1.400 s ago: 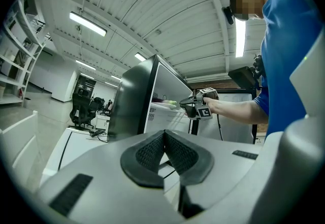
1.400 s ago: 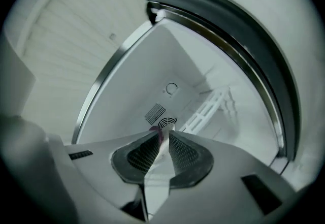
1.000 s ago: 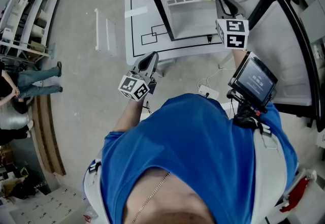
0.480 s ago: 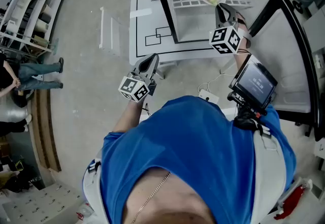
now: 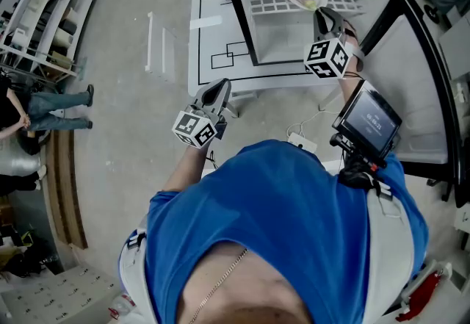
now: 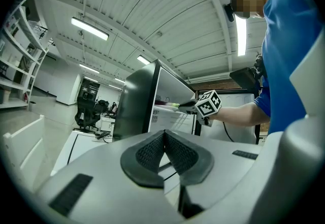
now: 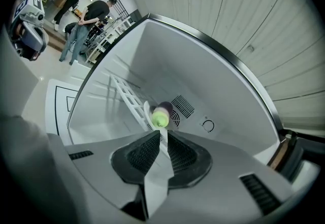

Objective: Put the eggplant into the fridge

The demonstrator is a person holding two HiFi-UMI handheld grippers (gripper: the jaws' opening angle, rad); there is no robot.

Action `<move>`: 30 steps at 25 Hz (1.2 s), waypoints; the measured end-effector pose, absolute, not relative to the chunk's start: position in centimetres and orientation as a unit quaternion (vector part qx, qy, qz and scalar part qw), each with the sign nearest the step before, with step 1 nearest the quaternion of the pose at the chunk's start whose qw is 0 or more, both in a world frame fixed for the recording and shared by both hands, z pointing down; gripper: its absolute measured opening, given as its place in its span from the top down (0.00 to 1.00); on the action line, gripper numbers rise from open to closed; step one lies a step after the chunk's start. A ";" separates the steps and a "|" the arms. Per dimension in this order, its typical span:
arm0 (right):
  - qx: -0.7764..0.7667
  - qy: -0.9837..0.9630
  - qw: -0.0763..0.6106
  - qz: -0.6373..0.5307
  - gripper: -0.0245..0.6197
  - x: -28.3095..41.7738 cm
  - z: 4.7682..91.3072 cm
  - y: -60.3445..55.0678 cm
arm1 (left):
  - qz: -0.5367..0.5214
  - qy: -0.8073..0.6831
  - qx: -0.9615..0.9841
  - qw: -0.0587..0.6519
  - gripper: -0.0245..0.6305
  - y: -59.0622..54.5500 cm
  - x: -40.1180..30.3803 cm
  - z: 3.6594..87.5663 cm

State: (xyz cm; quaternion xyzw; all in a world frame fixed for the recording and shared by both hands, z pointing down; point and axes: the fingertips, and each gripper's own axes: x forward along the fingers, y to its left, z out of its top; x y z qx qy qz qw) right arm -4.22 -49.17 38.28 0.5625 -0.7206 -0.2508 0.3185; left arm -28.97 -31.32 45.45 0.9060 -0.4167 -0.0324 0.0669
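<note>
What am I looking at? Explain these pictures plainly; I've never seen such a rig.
No robot here: a person in a blue shirt holds a two-jawed grasping tool in each hand. One picture looks down from a camera on the person's head; the other two come from cameras riding on the tools. The left tool is shut and empty. The right tool reaches into an open black fridge with a white inside, standing on a white table with black lines. Its tips seem to pinch a green-capped purple eggplant at the white wire shelf.
</note>
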 end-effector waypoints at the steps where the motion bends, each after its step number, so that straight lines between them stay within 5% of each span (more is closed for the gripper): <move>1: 0.562 -0.721 0.318 -0.250 0.89 -4.2 38.3 -49.2 | -0.033 -0.416 0.906 0.066 0.95 -31.4 -28.9 45.4; 10: 0.574 -0.733 0.284 -0.229 0.89 -3.7 38.1 -47.9 | -0.063 -0.423 0.901 0.077 0.95 -32.1 -28.1 44.1; 21: 0.602 -0.783 0.126 -0.087 0.89 -2.5 37.0 -39.6 | -0.119 -0.393 0.905 0.111 0.95 -31.6 -25.4 39.4; 30: 0.608 -0.781 0.118 -0.079 0.89 -2.3 38.3 -36.7 | -0.113 -0.369 0.915 0.117 0.95 -32.2 -24.0 39.9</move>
